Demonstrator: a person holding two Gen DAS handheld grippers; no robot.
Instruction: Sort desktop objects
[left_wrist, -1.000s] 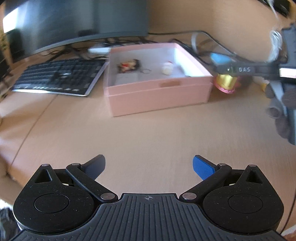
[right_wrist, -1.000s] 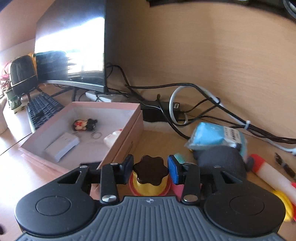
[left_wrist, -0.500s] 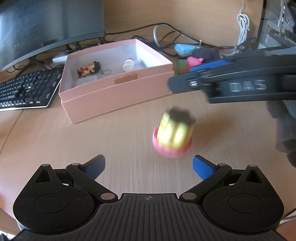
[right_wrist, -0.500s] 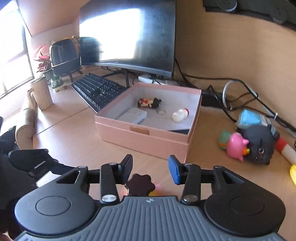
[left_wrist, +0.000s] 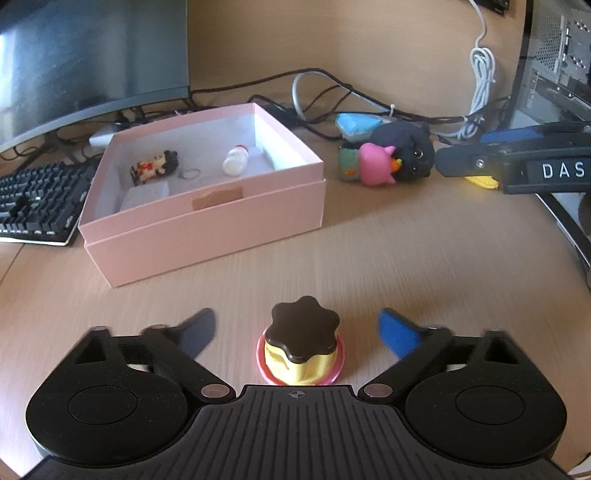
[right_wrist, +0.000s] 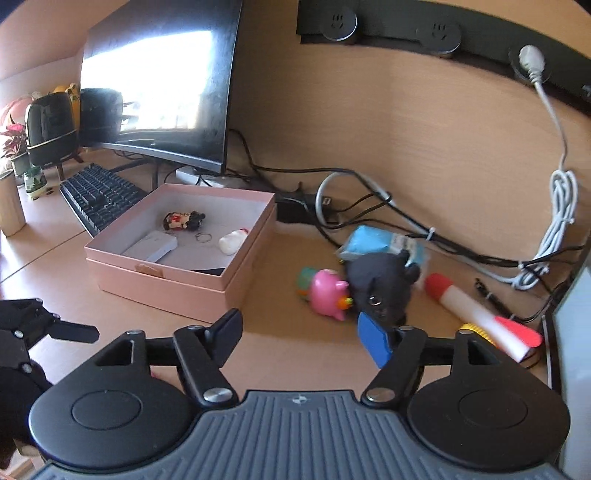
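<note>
Pink box (left_wrist: 207, 221) at left on table (left_wrist: 406, 258), holding small figurine (left_wrist: 155, 166). Pudding toy (left_wrist: 301, 347) upright on table between left gripper (left_wrist: 297, 330) fingers, closing, not touching. Right gripper (right_wrist: 299, 332): fingers opening, nothing between.

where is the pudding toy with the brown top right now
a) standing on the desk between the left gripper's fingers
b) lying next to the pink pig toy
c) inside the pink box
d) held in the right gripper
a: the pudding toy stands upright on the desk, between the closing fingers of the left gripper, which do not touch it.
</note>
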